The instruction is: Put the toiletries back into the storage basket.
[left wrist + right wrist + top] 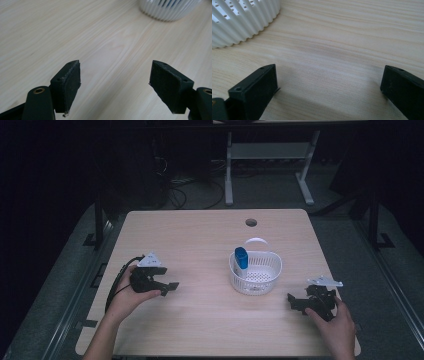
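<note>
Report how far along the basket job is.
Done: a blue bottle stands inside the white basket. In hand: nothing; the left gripper and right gripper rest open on the table, either side of the basket. Left: no other loose item shows.

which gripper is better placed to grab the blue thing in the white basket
Left, marginally. The blue-capped bottle leans on the left wall of the white slatted plastic basket, the side facing the left gripper. Both it and the right gripper are open and apart.

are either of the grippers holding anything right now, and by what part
Nothing is held. The left gripper and right gripper both have open jaws over bare table, apart from the white basket.
</note>
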A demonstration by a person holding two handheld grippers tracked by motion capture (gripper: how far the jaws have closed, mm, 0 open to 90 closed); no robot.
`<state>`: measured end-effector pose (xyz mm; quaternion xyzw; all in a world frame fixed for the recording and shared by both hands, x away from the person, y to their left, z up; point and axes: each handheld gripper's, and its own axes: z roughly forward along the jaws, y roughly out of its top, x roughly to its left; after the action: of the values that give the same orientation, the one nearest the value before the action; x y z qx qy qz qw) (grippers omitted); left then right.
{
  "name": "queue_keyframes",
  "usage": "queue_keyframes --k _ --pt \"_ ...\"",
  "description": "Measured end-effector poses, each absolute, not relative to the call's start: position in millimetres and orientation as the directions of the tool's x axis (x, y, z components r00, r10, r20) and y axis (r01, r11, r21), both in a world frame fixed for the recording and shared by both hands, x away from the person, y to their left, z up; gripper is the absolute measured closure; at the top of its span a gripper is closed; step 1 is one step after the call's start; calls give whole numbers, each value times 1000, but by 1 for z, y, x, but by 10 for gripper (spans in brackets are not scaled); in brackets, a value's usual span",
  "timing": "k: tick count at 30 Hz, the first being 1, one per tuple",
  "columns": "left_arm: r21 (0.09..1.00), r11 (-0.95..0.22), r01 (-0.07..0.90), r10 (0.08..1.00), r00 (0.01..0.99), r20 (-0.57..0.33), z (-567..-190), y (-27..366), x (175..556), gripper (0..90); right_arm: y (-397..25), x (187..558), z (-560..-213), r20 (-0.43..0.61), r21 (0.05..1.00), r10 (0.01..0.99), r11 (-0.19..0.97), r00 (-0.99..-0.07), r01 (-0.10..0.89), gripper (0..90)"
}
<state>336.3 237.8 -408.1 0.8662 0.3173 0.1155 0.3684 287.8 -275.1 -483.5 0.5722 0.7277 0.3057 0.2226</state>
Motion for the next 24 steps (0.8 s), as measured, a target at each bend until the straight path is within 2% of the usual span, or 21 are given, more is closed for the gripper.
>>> queue_keyframes --k 12,20,24 --pt "649 -549 527 699 715 11 -442 258 325 248 -275 288 -484 26 700 969 158 -246 697 4" --pt "598 -587 546 711 700 60 -458 261 325 233 -275 288 -484 26 700 969 158 -246 697 4" --pt "609 -568 553 721 692 44 -460 264 326 209 -275 288 -484 26 700 969 158 -246 697 5"
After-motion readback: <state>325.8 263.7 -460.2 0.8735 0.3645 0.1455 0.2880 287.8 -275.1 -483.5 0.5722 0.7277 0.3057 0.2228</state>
